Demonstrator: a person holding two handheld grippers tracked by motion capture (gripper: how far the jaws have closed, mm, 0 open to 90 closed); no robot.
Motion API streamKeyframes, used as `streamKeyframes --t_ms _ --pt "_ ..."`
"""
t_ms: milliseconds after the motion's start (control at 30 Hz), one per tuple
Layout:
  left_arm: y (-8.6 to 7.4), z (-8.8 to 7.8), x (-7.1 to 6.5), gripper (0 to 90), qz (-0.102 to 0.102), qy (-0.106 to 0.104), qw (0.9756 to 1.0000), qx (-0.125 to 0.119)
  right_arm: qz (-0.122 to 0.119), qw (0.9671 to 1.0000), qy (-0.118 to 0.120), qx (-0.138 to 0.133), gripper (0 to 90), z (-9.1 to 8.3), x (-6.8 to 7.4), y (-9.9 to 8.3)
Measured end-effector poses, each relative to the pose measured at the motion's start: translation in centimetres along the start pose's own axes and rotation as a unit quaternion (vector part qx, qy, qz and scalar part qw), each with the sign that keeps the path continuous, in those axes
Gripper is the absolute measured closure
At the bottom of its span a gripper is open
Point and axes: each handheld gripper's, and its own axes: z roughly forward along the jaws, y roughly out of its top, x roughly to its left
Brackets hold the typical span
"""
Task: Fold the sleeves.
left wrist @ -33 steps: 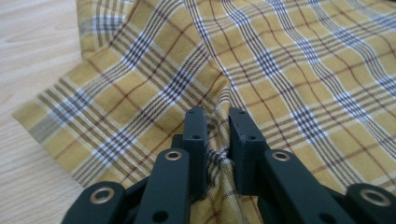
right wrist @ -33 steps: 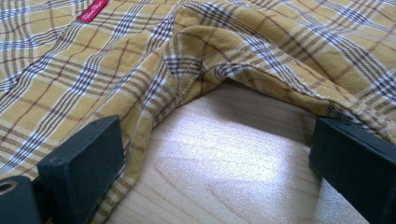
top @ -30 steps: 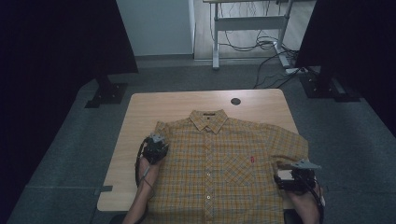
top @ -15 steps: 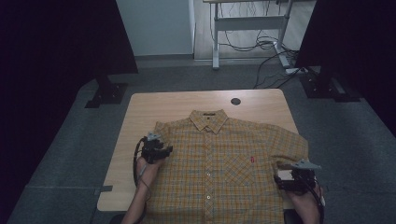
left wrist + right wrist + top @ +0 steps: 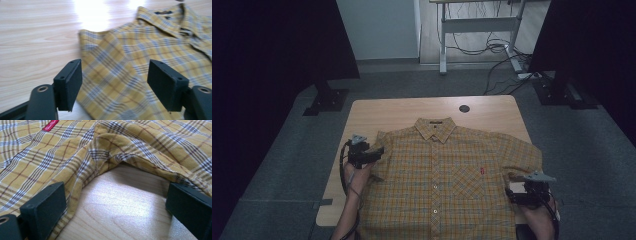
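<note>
A yellow plaid short-sleeved shirt [image 5: 447, 170] lies flat and front up on the wooden table [image 5: 412, 107], collar toward the far edge. My left gripper [image 5: 374, 151] hovers at the shirt's left shoulder edge. Its jaws have just been opening. In the left gripper view [image 5: 115, 75] they stand wide apart above the shirt [image 5: 130, 62], and the pads press on nothing. My right gripper [image 5: 512, 192] rests by the right sleeve near the front edge. Its jaws [image 5: 115, 195] are wide open over bare wood, with the shirt's sleeve seam [image 5: 110, 152] just ahead.
A dark round grommet [image 5: 464, 108] sits near the table's far edge. The shirt's pocket carries a small red label [image 5: 50, 125]. Behind the table, a desk frame [image 5: 482, 25] and cables [image 5: 492, 47] stand on the floor. Black stands [image 5: 329, 95] flank it.
My left gripper has opened, let go of the shirt's left side and drawn back to the left and upward. The right gripper has stayed where it was.
</note>
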Motion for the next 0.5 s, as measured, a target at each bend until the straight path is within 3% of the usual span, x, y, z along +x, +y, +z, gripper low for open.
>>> streamKeyframes --t_ms 267,500 --pt "-0.9 1.0 2.5 29.4 -0.020 0.030 0.9993 0.010 0.000 1.0000 0.000 0.000 2.5 0.0 0.0 0.0" --pt "-1.7 2.5 3.7 35.1 -0.037 0.038 0.9984 0.022 0.000 1.0000 0.000 0.000 2.5 0.0 0.0 0.0"
